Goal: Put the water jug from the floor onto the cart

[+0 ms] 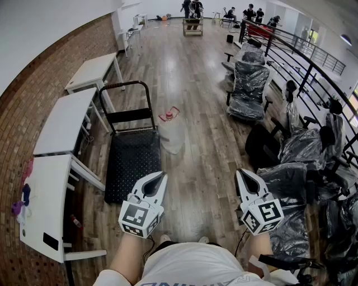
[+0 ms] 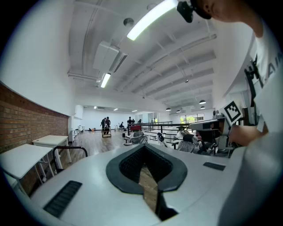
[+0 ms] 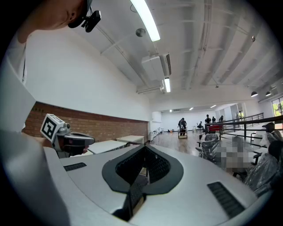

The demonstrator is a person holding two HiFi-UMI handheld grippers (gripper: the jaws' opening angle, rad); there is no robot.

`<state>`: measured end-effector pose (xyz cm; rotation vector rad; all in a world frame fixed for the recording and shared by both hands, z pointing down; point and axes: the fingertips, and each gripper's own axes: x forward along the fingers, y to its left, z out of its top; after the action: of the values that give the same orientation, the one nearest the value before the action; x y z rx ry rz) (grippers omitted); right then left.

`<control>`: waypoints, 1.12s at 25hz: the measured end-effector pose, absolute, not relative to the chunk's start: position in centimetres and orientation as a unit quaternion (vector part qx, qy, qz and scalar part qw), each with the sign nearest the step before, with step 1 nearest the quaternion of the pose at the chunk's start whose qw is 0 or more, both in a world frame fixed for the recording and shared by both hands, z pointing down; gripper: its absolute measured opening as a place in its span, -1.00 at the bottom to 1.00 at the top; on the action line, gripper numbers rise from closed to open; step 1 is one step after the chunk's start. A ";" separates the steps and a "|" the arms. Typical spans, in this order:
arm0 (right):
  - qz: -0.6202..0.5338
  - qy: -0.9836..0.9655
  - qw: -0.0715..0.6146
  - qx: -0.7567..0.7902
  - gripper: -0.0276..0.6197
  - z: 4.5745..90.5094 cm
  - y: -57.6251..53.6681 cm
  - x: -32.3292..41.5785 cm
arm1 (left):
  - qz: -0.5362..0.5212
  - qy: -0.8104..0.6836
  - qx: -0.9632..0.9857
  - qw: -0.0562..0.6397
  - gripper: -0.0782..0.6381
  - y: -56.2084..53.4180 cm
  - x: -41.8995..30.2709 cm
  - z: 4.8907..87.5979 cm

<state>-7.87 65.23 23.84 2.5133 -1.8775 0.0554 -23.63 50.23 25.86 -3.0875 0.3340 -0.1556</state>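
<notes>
The clear water jug (image 1: pixel 171 131) with a red cap stands upright on the wooden floor, just right of the cart's far end. The cart (image 1: pixel 131 162) is a flat black platform with a black push handle (image 1: pixel 126 86) at its far side; nothing lies on it. My left gripper (image 1: pixel 163 176) and right gripper (image 1: pixel 240 174) are held low and close to my body, well short of the jug, both pointing forward. The jaws of each meet at the tips with nothing between them, as the left gripper view (image 2: pixel 144 146) and right gripper view (image 3: pixel 144 147) show.
White tables (image 1: pixel 64 120) line the brick wall on the left, next to the cart. Plastic-wrapped chairs (image 1: pixel 249 84) and a black railing (image 1: pixel 302 61) fill the right side. Several people (image 1: pixel 193 8) and a trolley stand far down the hall.
</notes>
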 end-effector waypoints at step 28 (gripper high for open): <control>0.057 -0.646 0.060 0.759 -0.91 28.8 64.2 -0.7 | -0.057 0.174 -0.982 -0.047 -0.78 49.6 -17.6 29.0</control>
<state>-0.68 64.16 28.77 2.2984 -1.9549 0.1717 -17.57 49.63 29.04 -3.1798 0.5643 -0.1832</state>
